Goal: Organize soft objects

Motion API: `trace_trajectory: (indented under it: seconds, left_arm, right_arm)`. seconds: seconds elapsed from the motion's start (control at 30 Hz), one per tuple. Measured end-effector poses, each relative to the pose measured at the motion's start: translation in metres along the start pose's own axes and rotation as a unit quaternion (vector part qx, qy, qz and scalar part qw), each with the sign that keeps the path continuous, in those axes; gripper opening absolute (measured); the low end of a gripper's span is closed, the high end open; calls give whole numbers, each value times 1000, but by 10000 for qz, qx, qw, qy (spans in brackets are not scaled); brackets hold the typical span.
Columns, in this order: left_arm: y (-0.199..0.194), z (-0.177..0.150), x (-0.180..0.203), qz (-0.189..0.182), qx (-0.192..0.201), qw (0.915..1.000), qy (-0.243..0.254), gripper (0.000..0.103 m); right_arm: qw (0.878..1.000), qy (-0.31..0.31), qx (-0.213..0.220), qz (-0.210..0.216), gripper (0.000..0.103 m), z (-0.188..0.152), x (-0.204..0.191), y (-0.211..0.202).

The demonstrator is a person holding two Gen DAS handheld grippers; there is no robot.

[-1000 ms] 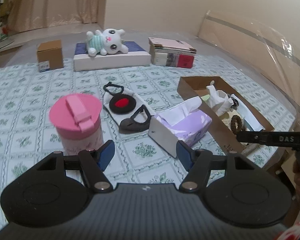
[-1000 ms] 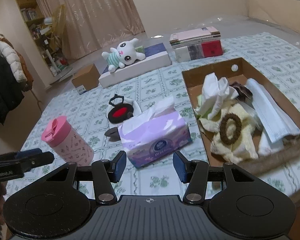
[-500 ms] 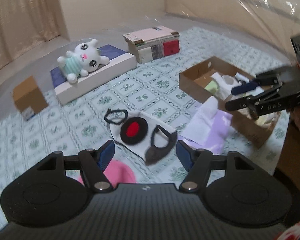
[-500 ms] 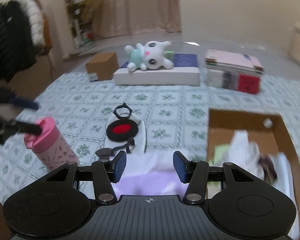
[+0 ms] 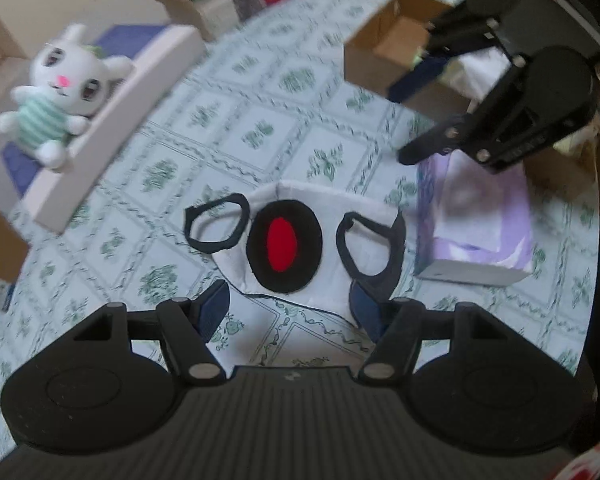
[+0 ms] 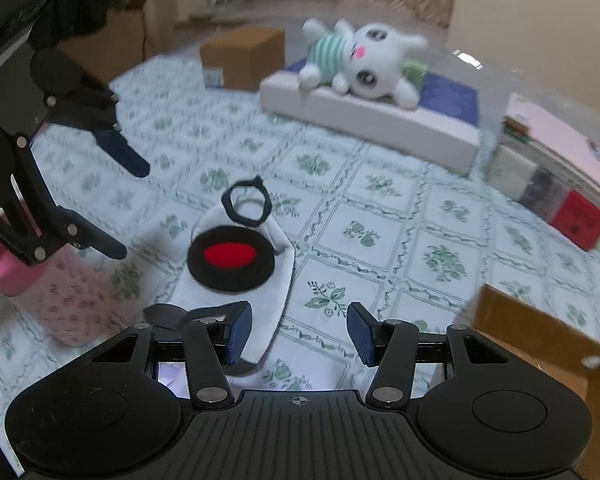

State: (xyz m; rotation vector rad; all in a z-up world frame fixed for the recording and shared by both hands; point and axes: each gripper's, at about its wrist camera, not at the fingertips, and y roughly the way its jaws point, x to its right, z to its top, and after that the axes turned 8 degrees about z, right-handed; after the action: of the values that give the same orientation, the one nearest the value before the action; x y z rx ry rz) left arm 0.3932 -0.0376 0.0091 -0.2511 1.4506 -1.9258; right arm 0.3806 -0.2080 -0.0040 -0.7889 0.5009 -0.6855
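White mask (image 5: 300,240), black-ringed red oval

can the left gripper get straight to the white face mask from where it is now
Probably yes. The left gripper is open, and the white face mask lies flat on the tablecloth just ahead of its fingertips, with nothing between them.

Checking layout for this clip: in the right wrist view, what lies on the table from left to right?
Pink patterned tumbler → white cloth mask with black-and-red oval patch → white plush bunny in striped green shirt → stack of books with a red one.
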Motion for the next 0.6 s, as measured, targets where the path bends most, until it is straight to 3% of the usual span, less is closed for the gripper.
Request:
trace_trajectory:
  seconds: [0.33,0.6]
  left_arm:
    - [79,30,-1,-145,-564,9967,569,64]
    - [110,37,3,-187,-554,9956,728,66]
  right_arm:
    - [9980,126,-559,250,53,15,33,56]
    - [9973,184,-663,262,53,13,45,71]
